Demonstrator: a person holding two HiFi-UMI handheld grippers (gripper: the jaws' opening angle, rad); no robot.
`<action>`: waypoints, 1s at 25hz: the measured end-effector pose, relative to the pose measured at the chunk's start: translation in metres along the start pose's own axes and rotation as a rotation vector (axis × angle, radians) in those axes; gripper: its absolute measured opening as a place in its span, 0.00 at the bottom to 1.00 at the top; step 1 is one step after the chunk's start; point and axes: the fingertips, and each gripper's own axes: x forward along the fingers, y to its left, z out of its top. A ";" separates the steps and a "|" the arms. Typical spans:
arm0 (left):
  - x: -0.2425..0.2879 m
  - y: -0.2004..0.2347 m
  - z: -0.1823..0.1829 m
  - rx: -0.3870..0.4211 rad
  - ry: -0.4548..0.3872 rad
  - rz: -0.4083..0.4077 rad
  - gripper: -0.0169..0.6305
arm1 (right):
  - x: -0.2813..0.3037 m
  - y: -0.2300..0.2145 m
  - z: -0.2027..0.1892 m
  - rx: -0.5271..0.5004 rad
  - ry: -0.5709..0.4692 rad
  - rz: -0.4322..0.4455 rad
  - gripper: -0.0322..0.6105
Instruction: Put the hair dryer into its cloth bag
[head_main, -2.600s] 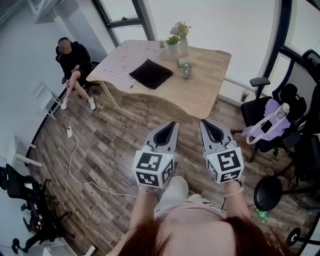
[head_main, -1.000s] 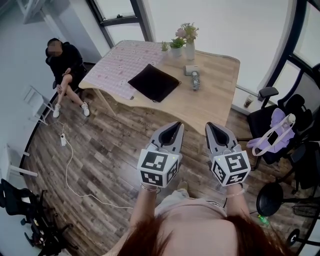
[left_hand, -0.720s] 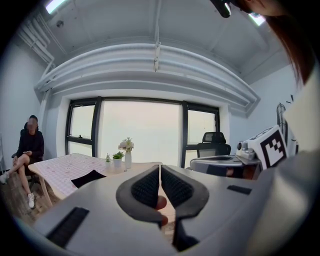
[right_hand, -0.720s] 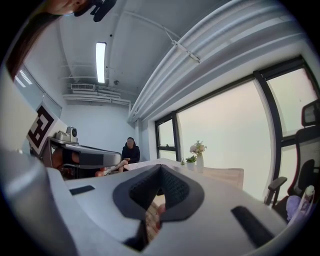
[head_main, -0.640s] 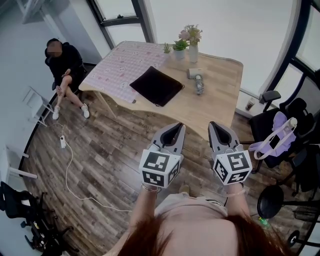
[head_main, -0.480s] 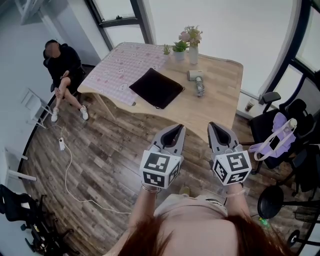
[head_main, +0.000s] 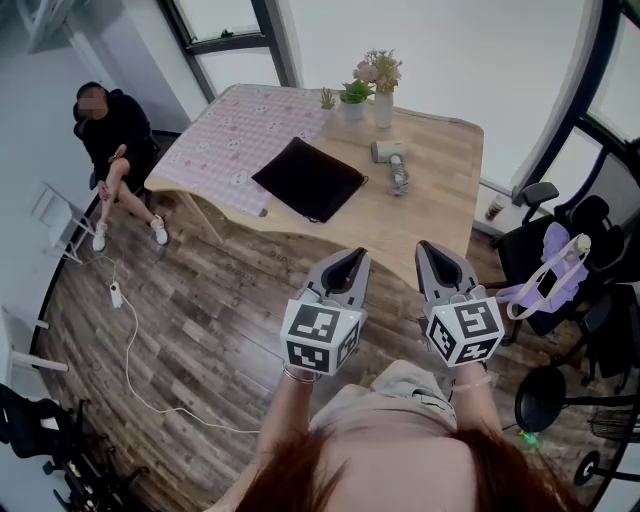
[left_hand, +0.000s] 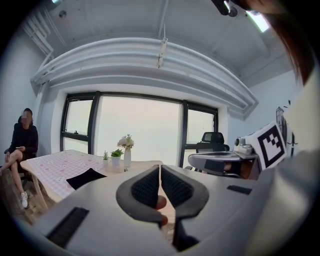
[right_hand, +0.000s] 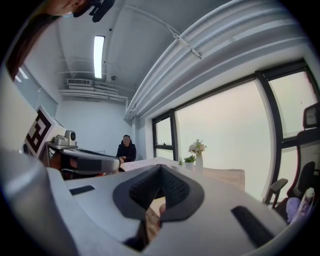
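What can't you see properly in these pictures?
Hair dryer: too small in the head view to show its cord or switch.
Cloth bag: dark in the head view; its opening cannot be made out.
Table: mostly hidden in the right gripper view behind the shut right gripper.

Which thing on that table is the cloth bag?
Find the big wooden table. The cloth bag lies at its middle, at the pink tablecloth's edge. It is the only flat black thing there; the hair dryer nearby is small and pale.
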 end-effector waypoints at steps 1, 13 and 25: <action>0.001 0.002 -0.001 -0.004 0.002 -0.002 0.05 | 0.002 0.000 -0.001 -0.001 0.004 -0.003 0.05; 0.026 0.024 -0.005 -0.018 0.021 0.003 0.05 | 0.029 -0.016 -0.006 -0.009 0.038 -0.016 0.05; 0.077 0.059 0.001 -0.007 0.043 0.008 0.05 | 0.086 -0.047 -0.007 0.000 0.047 -0.021 0.05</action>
